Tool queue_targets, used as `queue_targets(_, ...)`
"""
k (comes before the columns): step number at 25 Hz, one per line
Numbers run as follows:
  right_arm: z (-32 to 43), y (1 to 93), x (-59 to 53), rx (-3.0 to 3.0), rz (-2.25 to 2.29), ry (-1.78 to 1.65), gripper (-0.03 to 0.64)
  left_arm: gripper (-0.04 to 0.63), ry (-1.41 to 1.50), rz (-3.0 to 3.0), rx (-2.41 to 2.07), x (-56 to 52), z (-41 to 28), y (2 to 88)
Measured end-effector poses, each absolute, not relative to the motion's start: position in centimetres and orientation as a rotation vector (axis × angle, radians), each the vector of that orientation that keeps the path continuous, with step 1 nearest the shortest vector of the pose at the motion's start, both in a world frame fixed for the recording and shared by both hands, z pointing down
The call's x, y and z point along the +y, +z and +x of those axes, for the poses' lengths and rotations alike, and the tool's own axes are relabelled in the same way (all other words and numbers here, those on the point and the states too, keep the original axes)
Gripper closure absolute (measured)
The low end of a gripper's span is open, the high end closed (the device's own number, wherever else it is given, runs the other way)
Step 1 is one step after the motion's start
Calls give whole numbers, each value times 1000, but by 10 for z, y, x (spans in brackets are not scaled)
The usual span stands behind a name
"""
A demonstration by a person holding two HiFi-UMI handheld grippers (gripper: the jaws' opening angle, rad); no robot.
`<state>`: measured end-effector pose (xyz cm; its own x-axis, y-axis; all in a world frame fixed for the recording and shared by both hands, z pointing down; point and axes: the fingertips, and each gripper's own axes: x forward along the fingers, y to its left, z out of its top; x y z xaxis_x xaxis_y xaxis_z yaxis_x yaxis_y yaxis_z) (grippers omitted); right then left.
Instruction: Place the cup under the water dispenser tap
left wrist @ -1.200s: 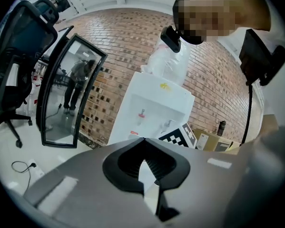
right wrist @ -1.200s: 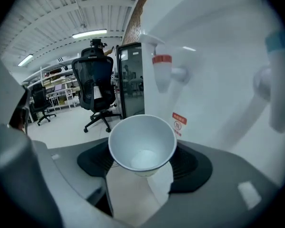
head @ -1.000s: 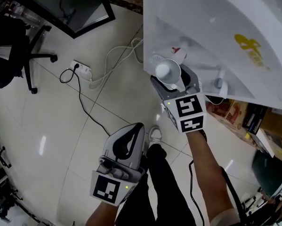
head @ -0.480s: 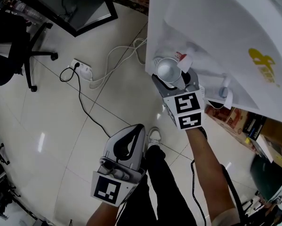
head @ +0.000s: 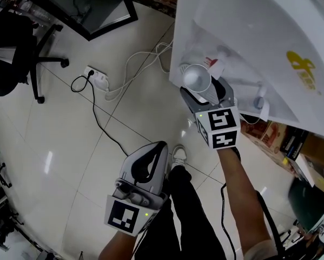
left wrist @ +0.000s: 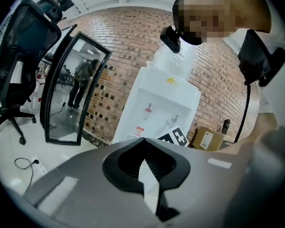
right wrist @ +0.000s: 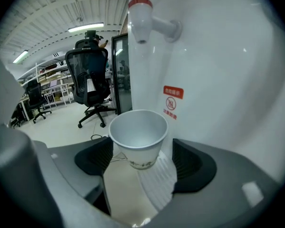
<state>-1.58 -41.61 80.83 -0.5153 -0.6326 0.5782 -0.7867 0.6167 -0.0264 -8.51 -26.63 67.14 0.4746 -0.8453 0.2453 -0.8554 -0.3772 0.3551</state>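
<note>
A white paper cup (head: 197, 78) (right wrist: 138, 137) stands upright on the ribbed drip tray (right wrist: 156, 182) of the white water dispenser (head: 248, 31), straight below the red tap (right wrist: 141, 13) (head: 210, 60). My right gripper (head: 204, 89) (right wrist: 142, 159) is open. Its jaws have just been opening and stand either side of the cup, with the pads (right wrist: 194, 163) off its wall. My left gripper (head: 159, 146) (left wrist: 143, 141) is shut and empty, low at the left, away from the dispenser.
A blue tap (head: 259, 99) sticks out to the right of the red one. On the tiled floor lie a power strip (head: 95, 76) with cables, an office chair (head: 10, 53) and a black-framed glass panel (head: 80, 4). Cardboard boxes (head: 280, 134) stand beside the dispenser.
The right gripper's jaws have spread a little around the cup, which stays under the red tap. The left gripper has not moved.
</note>
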Motion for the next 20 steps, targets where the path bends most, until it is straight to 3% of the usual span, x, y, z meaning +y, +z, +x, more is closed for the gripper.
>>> queue_targets(13, -5, 741, -341, -2327, 1086, 501, 222, 604, 10, 2360, -1373, -247, -73, 609)
queue_targets(20, -9, 658, -294, -2381, 1109, 470, 326, 604, -28, 2413, -1371, -232, -74, 549)
